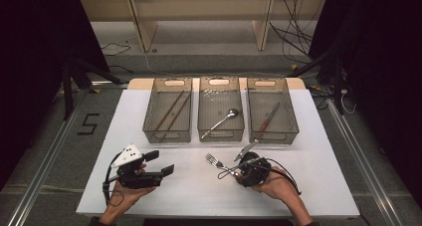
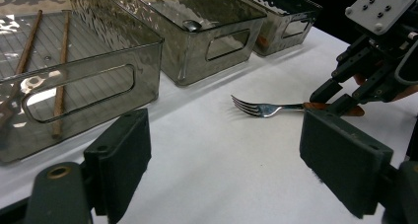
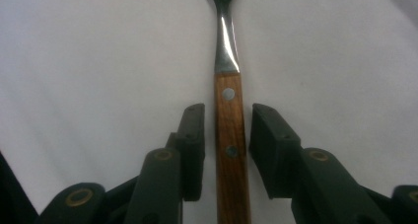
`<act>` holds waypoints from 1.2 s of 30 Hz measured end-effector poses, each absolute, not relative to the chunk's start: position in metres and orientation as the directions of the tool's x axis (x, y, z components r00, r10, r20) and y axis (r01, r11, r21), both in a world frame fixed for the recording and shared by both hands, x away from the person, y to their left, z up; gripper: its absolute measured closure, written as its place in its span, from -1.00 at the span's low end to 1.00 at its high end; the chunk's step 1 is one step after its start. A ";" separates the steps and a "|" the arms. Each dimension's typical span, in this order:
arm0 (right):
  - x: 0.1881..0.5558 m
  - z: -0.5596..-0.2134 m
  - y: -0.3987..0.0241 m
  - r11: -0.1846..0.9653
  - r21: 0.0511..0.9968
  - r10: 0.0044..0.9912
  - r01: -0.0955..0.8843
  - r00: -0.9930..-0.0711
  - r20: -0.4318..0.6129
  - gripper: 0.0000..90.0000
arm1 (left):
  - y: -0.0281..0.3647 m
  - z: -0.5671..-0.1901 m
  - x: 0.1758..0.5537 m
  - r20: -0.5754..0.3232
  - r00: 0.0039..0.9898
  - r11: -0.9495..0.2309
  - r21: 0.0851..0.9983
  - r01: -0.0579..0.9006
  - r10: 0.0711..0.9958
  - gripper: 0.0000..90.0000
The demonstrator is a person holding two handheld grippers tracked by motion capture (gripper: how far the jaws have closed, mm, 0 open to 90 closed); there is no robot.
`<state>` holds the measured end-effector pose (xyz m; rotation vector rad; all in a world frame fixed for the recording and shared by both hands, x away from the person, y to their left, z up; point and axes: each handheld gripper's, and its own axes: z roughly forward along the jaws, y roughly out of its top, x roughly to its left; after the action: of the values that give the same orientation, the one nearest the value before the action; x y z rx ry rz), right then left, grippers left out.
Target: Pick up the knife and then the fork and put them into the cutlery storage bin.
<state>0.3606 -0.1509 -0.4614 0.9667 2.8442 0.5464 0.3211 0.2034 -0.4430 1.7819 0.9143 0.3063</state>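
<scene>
A fork point(image 1: 215, 161) with a wooden handle lies on the white table point(image 1: 199, 196), tines pointing toward the far left. My right gripper point(image 1: 238, 170) is low over the handle end. In the right gripper view its jaws straddle the handle point(image 3: 230, 135), and a thin gap shows on each side, so the pads do not press on it. The left gripper view shows the fork point(image 2: 261, 108) with the right gripper point(image 2: 340, 95) at its handle. My left gripper point(image 1: 159, 162) rests at the front left, held open with nothing between its jaws point(image 2: 231, 169).
Three clear grey bins stand side by side at the back of the table. The left bin point(image 1: 167, 134) holds two chopsticks, the middle bin point(image 1: 221, 135) a spoon, the right bin point(image 1: 273, 136) a wooden-handled knife. Cables lie on the floor beyond.
</scene>
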 end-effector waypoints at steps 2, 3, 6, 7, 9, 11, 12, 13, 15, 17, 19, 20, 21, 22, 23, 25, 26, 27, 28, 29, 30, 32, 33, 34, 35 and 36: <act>0.361 -0.461 -0.149 0.740 0.355 0.606 0.571 -0.795 0.015 0.56 | 0.203 -0.443 0.321 -0.213 0.675 -0.148 0.888 0.436 0.707 -0.57; 0.360 -0.461 -0.148 0.744 0.351 0.603 0.568 -0.798 0.011 0.57 | 0.203 -0.443 0.321 -0.213 0.675 -0.149 0.887 0.436 0.706 -0.57; 0.360 -0.461 -0.146 0.748 0.343 0.604 0.568 -0.797 0.004 0.63 | 0.203 -0.443 0.321 -0.210 0.675 -0.153 0.887 0.436 0.707 -0.57; 0.360 -0.461 -0.146 0.750 0.340 0.603 0.567 -0.798 0.001 0.65 | 0.203 -0.443 0.321 -0.210 0.676 -0.153 0.887 0.436 0.706 -0.57; 0.360 -0.461 -0.145 0.756 0.337 0.598 0.561 -0.802 -0.005 0.68 | 0.202 -0.443 0.321 -0.209 0.677 -0.154 0.887 0.435 0.706 -0.57; 0.359 -0.461 -0.144 0.761 0.337 0.591 0.554 -0.807 -0.008 0.70 | 0.202 -0.443 0.321 -0.206 0.678 -0.158 0.887 0.434 0.706 -0.57; 0.359 -0.461 -0.144 0.762 0.336 0.590 0.553 -0.807 -0.011 0.70 | 0.202 -0.443 0.321 -0.205 0.678 -0.158 0.887 0.434 0.706 -0.57; 0.359 -0.461 -0.144 0.762 0.338 0.591 0.553 -0.807 -0.013 0.70 | 0.202 -0.443 0.321 -0.205 0.678 -0.158 0.887 0.434 0.706 -0.57; 0.358 -0.460 -0.144 0.766 0.339 0.586 0.547 -0.810 -0.017 0.71 | 0.203 -0.443 0.321 -0.206 0.677 -0.157 0.887 0.434 0.706 -0.57; 0.358 -0.460 -0.145 0.766 0.346 0.581 0.541 -0.814 -0.014 0.71 | 0.203 -0.443 0.321 -0.209 0.676 -0.153 0.887 0.435 0.707 -0.57; 0.357 -0.458 -0.144 0.762 0.353 0.584 0.542 -0.812 -0.013 0.71 | 0.203 -0.443 0.321 -0.209 0.675 -0.153 0.888 0.435 0.707 -0.57; 0.357 -0.457 -0.145 0.766 0.356 0.577 0.536 -0.817 -0.011 0.72 | 0.203 -0.443 0.321 -0.209 0.675 -0.152 0.887 0.435 0.708 -0.57; 0.357 -0.455 -0.145 0.767 0.361 0.573 0.531 -0.819 -0.012 0.72 | 0.203 -0.443 0.321 -0.208 0.675 -0.154 0.887 0.435 0.708 -0.57; 0.356 -0.454 -0.146 0.766 0.368 0.570 0.527 -0.821 -0.011 0.72 | 0.203 -0.443 0.321 -0.208 0.674 -0.154 0.887 0.435 0.709 -0.57; 0.356 -0.452 -0.146 0.762 0.374 0.573 0.529 -0.820 -0.009 0.71 | 0.203 -0.443 0.321 -0.208 0.674 -0.154 0.887 0.435 0.708 -0.57; 0.356 -0.448 -0.148 0.761 0.386 0.570 0.522 -0.822 -0.011 0.72 | 0.203 -0.443 0.321 -0.208 0.673 -0.152 0.888 0.435 0.709 -0.57; 0.355 -0.446 -0.149 0.760 0.392 0.568 0.519 -0.823 -0.013 0.72 | 0.203 -0.443 0.321 -0.208 0.673 -0.152 0.888 0.435 0.710 -0.57; 0.355 -0.444 -0.150 0.757 0.398 0.569 0.518 -0.822 -0.013 0.72 | 0.203 -0.443 0.321 -0.208 0.673 -0.151 0.888 0.435 0.710 -0.57; 0.355 -0.442 -0.151 0.752 0.405 0.574 0.520 -0.819 -0.013 0.72 | 0.203 -0.443 0.321 -0.208 0.673 -0.152 0.888 0.435 0.710 -0.57; 0.355 -0.440 -0.152 0.749 0.414 0.573 0.517 -0.819 -0.015 0.72 | 0.203 -0.443 0.321 -0.207 0.672 -0.152 0.888 0.434 0.711 -0.57; 0.355 -0.438 -0.153 0.745 0.426 0.573 0.514 -0.819 -0.014 0.72 | 0.203 -0.443 0.321 -0.207 0.672 -0.152 0.888 0.434 0.711 -0.57; 0.355 -0.433 -0.156 0.732 0.442 0.582 0.518 -0.813 -0.013 0.72 | 0.203 -0.443 0.321 -0.205 0.671 -0.153 0.888 0.433 0.712 -0.57; 0.355 -0.431 -0.158 0.728 0.454 0.584 0.514 -0.812 -0.016 0.72 | 0.204 -0.443 0.321 -0.205 0.671 -0.151 0.889 0.432 0.713 -0.57; 0.356 -0.428 -0.159 0.723 0.462 0.587 0.514 -0.810 -0.018 0.72 | 0.204 -0.443 0.321 -0.205 0.669 -0.150 0.890 0.432 0.714 -0.57; 0.356 -0.426 -0.161 0.716 0.471 0.590 0.515 -0.807 -0.016 0.72 | 0.204 -0.443 0.321 -0.205 0.669 -0.148 0.890 0.431 0.715 -0.57; 0.357 -0.424 -0.163 0.710 0.482 0.593 0.513 -0.805 -0.017 0.72 | 0.204 -0.443 0.321 -0.207 0.666 -0.142 0.892 0.429 0.717 -0.57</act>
<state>0.3569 -0.1632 -0.4242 0.8956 2.7447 0.6964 0.3213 0.2040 -0.4433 1.7744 0.9205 0.3239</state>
